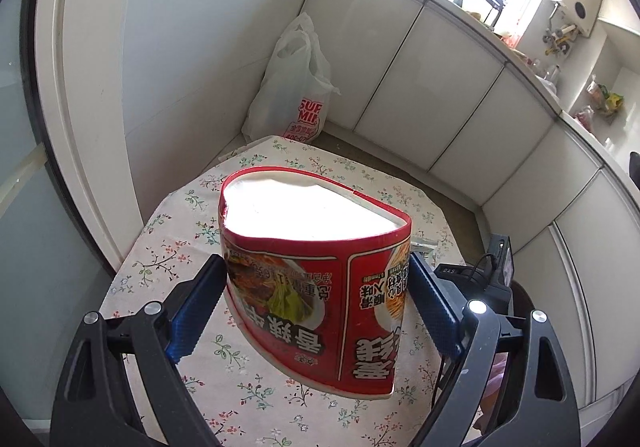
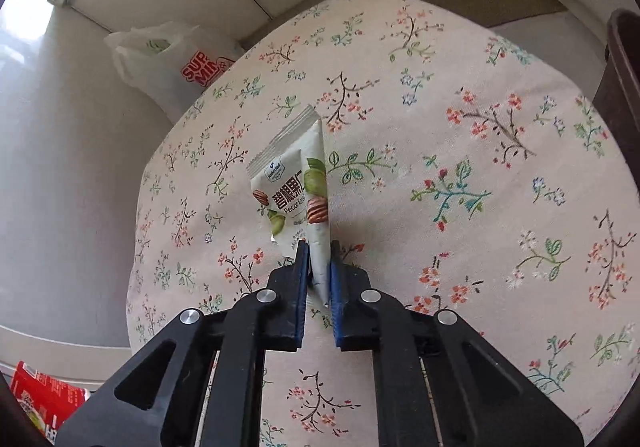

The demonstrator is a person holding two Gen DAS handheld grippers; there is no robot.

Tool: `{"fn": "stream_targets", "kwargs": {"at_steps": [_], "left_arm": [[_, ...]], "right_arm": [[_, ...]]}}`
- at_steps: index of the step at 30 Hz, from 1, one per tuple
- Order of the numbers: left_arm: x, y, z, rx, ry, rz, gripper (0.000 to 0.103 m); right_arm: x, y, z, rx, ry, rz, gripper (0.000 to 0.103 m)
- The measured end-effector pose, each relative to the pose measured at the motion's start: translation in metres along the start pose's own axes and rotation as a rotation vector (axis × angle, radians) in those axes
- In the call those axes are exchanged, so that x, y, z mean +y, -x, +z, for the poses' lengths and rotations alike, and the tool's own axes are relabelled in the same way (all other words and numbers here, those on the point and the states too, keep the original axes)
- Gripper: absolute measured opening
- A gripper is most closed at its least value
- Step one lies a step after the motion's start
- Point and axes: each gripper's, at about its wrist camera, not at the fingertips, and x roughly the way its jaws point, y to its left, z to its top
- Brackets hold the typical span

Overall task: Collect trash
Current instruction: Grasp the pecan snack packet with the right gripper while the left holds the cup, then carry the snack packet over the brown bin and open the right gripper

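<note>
Squeezing a red, squashed paper noodle cup point(image 1: 316, 279) between its blue pads, the left tool point(image 1: 316, 299) held it upside down, clear above the floral-clothed table point(image 1: 160, 259). The right tool point(image 2: 319, 271) was clenched on the lower edge of a white foil pecan snack packet point(image 2: 294, 187), whose long axis ran straight ahead from the tips, raised over the cloth. Farther off, beyond the table's far edge and leftward of both tools, a white plastic shopping bag with red lettering point(image 1: 296, 87) stood on the floor against the white cabinets point(image 1: 420, 87); judging by this, the left load hung nearer it.
</note>
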Motion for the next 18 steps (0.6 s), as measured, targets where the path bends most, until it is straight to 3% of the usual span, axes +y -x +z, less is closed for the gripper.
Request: {"fn": "stream_targets", "kwargs": {"at_steps": [5,10,18], "left_arm": [[-0.004,0.0,-0.001,-0.005,0.004,-0.029,0.087],[-0.023,-0.004,-0.006,0.001,-0.013,-0.062,0.087],[-0.067,-0.023,-0.022,0.036,-0.066,-0.091,0.087]], "right_arm": [[-0.004,0.043,0.012,-0.109,0.063,-0.048,0.007],[-0.032,0.107,0.031,-0.243,0.097,-0.127,0.007],[-0.11,0.197,0.055,-0.443,0.127,-0.403,0.008]]}}
